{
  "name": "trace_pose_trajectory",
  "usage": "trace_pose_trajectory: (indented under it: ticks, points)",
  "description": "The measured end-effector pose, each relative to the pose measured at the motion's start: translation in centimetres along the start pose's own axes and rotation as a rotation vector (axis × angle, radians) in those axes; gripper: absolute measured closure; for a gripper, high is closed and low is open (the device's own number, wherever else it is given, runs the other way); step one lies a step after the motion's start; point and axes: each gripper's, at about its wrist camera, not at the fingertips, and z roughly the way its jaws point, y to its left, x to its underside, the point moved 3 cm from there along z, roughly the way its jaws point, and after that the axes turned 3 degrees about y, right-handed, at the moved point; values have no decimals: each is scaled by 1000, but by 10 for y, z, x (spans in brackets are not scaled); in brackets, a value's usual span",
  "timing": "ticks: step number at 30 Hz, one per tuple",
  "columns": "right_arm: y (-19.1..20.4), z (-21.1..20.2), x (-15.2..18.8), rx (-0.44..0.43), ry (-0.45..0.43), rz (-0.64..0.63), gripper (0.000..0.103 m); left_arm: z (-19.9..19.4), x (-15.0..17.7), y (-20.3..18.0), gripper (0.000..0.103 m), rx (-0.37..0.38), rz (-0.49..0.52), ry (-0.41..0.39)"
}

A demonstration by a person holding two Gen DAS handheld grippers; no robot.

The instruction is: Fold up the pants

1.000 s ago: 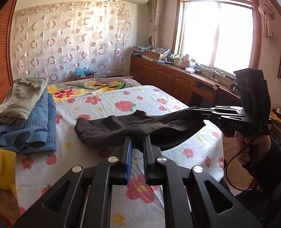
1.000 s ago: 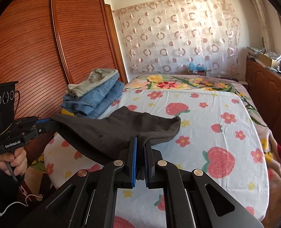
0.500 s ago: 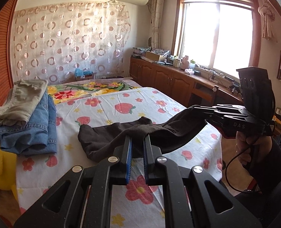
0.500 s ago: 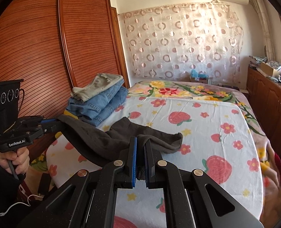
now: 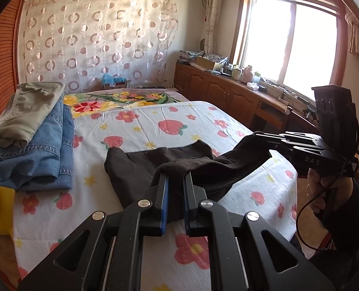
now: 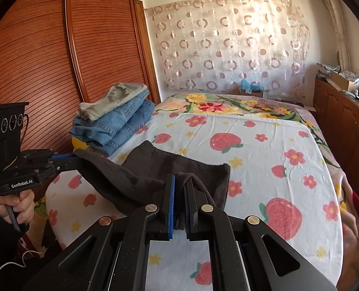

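Lowered since a second ago, dark brown pants [image 5: 140, 169] now lie partly on the floral bedsheet [image 5: 155, 126], both left gripper [image 5: 175, 181] and right gripper [image 6: 178, 181] pinching their near edge.

"DAS" on right tongs [image 5: 262, 143]; "GenRobot.AI" on left tongs [image 6: 76, 156].

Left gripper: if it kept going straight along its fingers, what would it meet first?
Probably the dark pants themselves. The left gripper, already shut on one edge, points down at the part spread on the strawberry-print bedsheet; depth is uncertain.
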Motion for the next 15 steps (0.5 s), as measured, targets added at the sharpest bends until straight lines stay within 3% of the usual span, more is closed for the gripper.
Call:
trace_pose_trajectory:
  ticks: [9,15]
  points:
    - [-4,22,-26,29,-18,-19,97,9,-27,12,92,-31,1,-42]
    - [-8,51,-28,31,24,-11,97,30,-24,24,92,-60,-22,-6]
